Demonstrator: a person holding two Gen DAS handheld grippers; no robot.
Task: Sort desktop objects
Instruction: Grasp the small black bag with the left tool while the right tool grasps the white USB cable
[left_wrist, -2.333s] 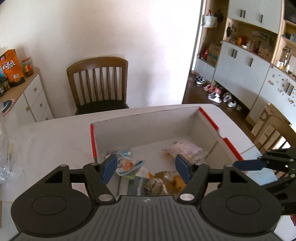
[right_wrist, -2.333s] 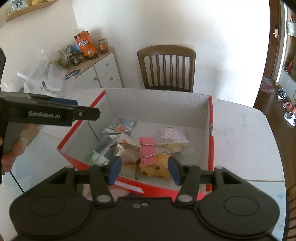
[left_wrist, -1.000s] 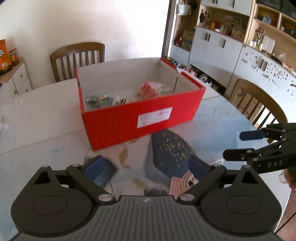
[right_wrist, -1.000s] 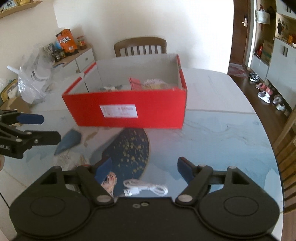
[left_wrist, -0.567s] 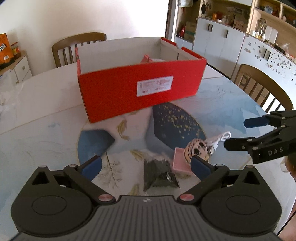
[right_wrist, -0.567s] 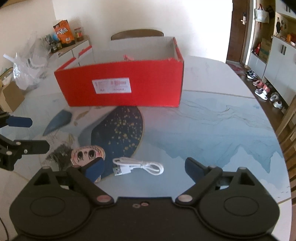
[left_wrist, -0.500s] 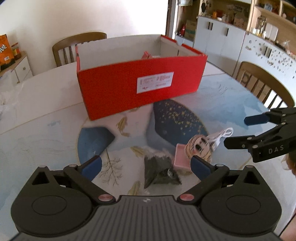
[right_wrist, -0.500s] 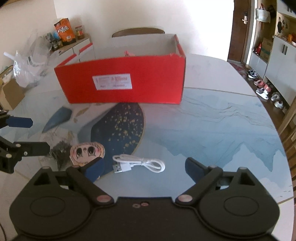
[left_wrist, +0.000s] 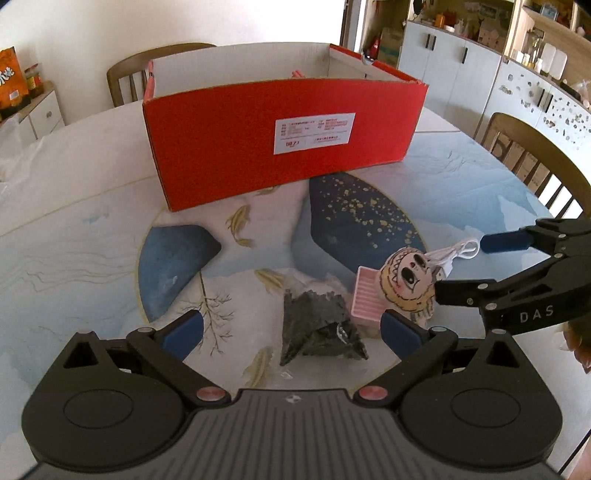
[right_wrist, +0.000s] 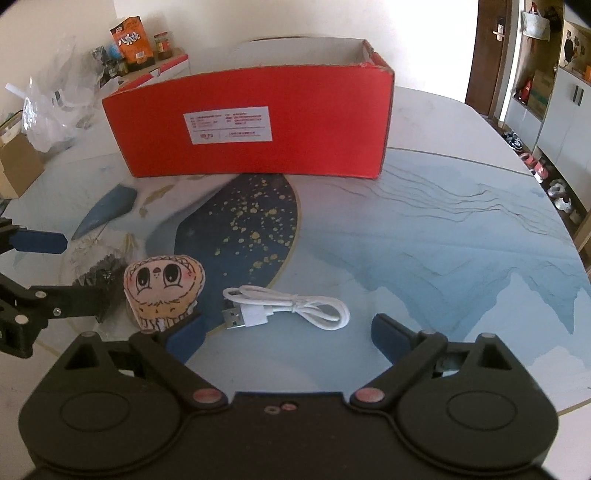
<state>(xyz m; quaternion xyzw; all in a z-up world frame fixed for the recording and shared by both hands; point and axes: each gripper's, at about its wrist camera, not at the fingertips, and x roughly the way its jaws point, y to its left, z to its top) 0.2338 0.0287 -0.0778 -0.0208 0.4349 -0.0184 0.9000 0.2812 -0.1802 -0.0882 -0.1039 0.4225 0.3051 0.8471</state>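
Note:
A red cardboard box (left_wrist: 280, 144) stands at the far side of the table; it also shows in the right wrist view (right_wrist: 255, 125). Near me lie a dark green packet (left_wrist: 317, 325), a pink ribbed item (left_wrist: 367, 299), a plush face doll (left_wrist: 408, 284) and a white USB cable (right_wrist: 288, 304). My left gripper (left_wrist: 291, 332) is open, low over the table, with the green packet between its fingers. My right gripper (right_wrist: 288, 338) is open just before the cable, the doll (right_wrist: 162, 288) by its left finger.
The table has a blue painted pattern (right_wrist: 406, 236). A wooden chair (left_wrist: 535, 162) stands at the right, another (left_wrist: 140, 77) behind the box. A cabinet with snack bags (right_wrist: 136, 40) and a plastic bag (right_wrist: 55, 107) are at the far left.
Both grippers have pulled back from over the box and dropped low toward the near table. The packet, doll and cable now sit close in front of the open fingers.

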